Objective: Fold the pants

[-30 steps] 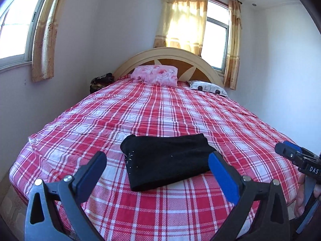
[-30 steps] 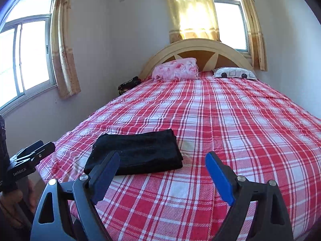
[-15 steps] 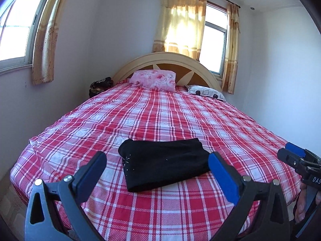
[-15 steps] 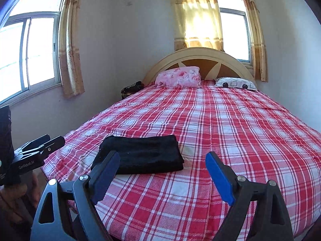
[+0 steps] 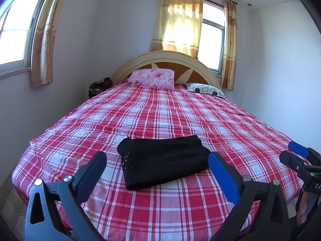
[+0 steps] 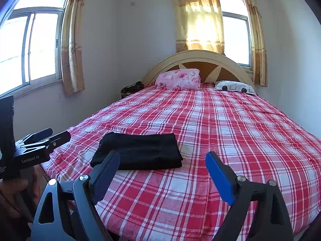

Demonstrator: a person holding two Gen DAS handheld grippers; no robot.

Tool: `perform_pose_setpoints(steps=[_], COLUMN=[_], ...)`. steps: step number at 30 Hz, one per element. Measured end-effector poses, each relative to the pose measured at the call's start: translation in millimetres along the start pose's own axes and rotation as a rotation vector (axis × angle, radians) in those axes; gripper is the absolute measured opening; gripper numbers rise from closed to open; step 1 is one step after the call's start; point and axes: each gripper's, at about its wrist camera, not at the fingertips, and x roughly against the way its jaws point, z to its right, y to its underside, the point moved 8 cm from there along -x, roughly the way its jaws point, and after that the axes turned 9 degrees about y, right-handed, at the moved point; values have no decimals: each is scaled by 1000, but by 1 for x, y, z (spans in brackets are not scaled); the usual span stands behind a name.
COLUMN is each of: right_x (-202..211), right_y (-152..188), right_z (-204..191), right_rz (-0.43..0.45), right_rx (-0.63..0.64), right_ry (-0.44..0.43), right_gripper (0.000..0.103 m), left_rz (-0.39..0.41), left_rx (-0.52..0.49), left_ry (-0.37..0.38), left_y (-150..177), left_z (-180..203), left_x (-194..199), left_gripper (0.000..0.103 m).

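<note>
Black pants [image 5: 162,158] lie folded into a compact rectangle near the foot of a bed [image 5: 160,210] with a red and white plaid cover. My left gripper [image 5: 157,162] hangs open in front of the pants, apart from them, nothing between its fingers. In the right wrist view the same pants [image 6: 140,150] lie left of centre, and my right gripper [image 6: 162,161] is open and empty, held back from the bed's foot. The left gripper [image 6: 46,138] shows at the left edge of that view, the right gripper [image 5: 295,156] at the right edge of the left wrist view.
A pink floral pillow [image 5: 152,78] and a white patterned pillow [image 5: 204,89] rest against the arched headboard [image 5: 166,60]. A dark bundle [image 5: 99,85] sits beside the bed at the left wall. Curtained windows are on the left and back walls. A person's hand [image 6: 12,192] holds the left gripper.
Both views have pulled back and tilted up a little, so the pants sit slightly farther from both grippers. The pants have not moved, and both grippers stay open.
</note>
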Motion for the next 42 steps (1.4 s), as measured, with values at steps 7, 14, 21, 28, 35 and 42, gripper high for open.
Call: perform_pose_setpoints(steps=[7, 14, 21, 28, 35, 42], right_x=[6, 11, 12, 12, 9, 9], right_y=[-1, -4, -5, -5, -4, -5], right_z=[1, 0, -1, -6, -8, -9], right_rz=[18, 33, 40, 43, 40, 47], right_rx=[1, 0, 0, 6, 6, 6], right_ry=[6, 6, 4, -3, -10, -12], right_gripper=[88, 88, 88, 88, 88, 88], left_rz=[-12, 3, 5, -1, -7, -10], left_rx=[-15, -30, 13, 34, 38, 30], left_ry=[-12, -40, -60, -73, -79, -83], left_y=[-1, -5, -7, -5, -4, -4], left_z=[0, 1, -8, -13, -15, -13], left_x=[1, 5, 6, 5, 4, 2], left_gripper=[103, 103, 103, 103, 103, 103])
